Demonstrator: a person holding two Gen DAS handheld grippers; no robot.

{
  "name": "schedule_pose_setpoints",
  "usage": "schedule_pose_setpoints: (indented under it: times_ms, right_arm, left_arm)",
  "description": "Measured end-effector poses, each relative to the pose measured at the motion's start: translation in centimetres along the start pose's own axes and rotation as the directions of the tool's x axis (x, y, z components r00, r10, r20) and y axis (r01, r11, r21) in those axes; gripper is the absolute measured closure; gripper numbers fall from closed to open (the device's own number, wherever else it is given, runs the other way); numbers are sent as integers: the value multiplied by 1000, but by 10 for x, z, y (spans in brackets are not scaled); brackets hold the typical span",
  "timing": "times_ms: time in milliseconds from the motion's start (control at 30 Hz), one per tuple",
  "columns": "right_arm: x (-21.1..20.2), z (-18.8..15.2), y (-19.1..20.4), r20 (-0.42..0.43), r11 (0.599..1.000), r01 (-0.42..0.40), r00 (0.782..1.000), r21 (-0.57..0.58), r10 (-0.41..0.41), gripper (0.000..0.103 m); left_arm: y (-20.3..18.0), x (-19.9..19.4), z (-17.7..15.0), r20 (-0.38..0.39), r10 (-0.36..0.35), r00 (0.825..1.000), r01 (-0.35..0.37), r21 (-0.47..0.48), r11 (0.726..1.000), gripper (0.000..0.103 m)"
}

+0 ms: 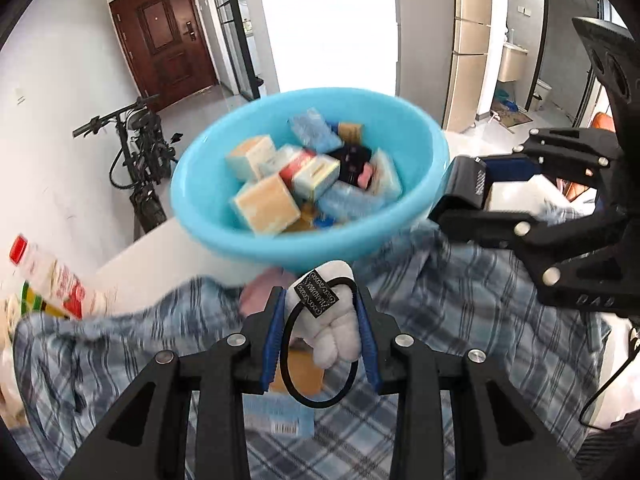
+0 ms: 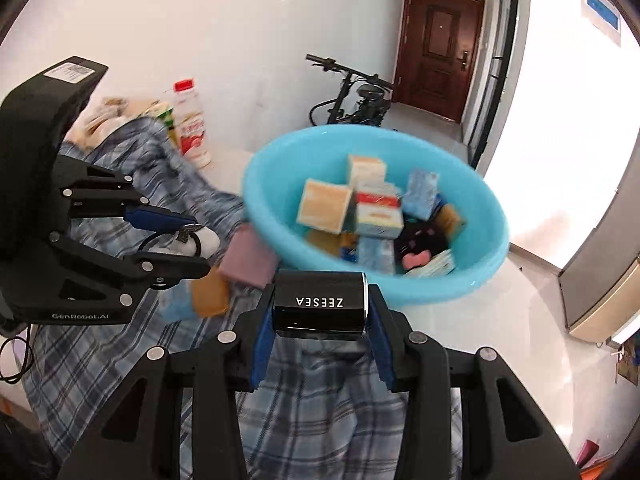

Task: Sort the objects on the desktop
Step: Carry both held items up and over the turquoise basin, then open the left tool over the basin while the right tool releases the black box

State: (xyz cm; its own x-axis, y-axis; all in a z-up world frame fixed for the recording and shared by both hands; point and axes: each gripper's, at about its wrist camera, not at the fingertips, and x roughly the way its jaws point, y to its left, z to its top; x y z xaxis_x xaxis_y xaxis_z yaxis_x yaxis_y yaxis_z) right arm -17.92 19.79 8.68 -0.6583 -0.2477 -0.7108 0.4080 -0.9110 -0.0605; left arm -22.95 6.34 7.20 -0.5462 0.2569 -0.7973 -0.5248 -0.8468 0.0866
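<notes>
Two clamped: left hand-held gripper [image 1: 322, 328] — plush hair tie [image 1: 334, 320]; right hand-held gripper [image 2: 320, 312] — black, maybe cosmetic, box [image 2: 320, 300].

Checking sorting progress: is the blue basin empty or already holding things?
Holding things. The blue basin has a pile of small boxes and packets covering its bottom.

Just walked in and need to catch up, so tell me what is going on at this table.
A person is sorting small items with a handheld gripper in each hand. The left gripper is shut on a white plush hair tie with a black elastic loop. The right gripper is clamped on a black ZEESEA box. Both are held above a plaid cloth, facing a blue basin already holding many small boxes. A pink item and an orange item lie on the cloth beside the basin.
</notes>
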Motion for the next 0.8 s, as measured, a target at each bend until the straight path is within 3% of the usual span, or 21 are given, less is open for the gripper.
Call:
schedule_pose_setpoints:
  times_ms: [167, 300, 567, 700, 767, 800]
  right_arm:
    - [7, 31, -21, -24, 999, -2, 1000, 37, 3, 62]
    - [18, 60, -40, -22, 998, 52, 998, 43, -51, 62]
    - [58, 92, -94, -94, 988, 0, 995, 152, 15, 62]
    - [72, 103, -103, -89, 991, 25, 996, 128, -14, 62]
    - [78, 106, -107, -98, 990, 19, 995, 138, -5, 62]
    - [79, 107, -111, -96, 988, 7, 995, 157, 8, 62]
  left_arm:
    - [6, 10, 52, 25, 20, 999, -20, -7, 1000, 67]
    - [19, 26, 84, 35, 17, 999, -14, -65, 998, 67]
    - [55, 73, 134, -35, 27, 999, -31, -116, 993, 67]
    - [71, 87, 152, -38, 14, 999, -20, -159, 987, 66]
    - [76, 88, 157, -10, 21, 1000, -22, -177, 984, 51]
    - [81, 87, 158, 12, 15, 1000, -12, -198, 980, 33]
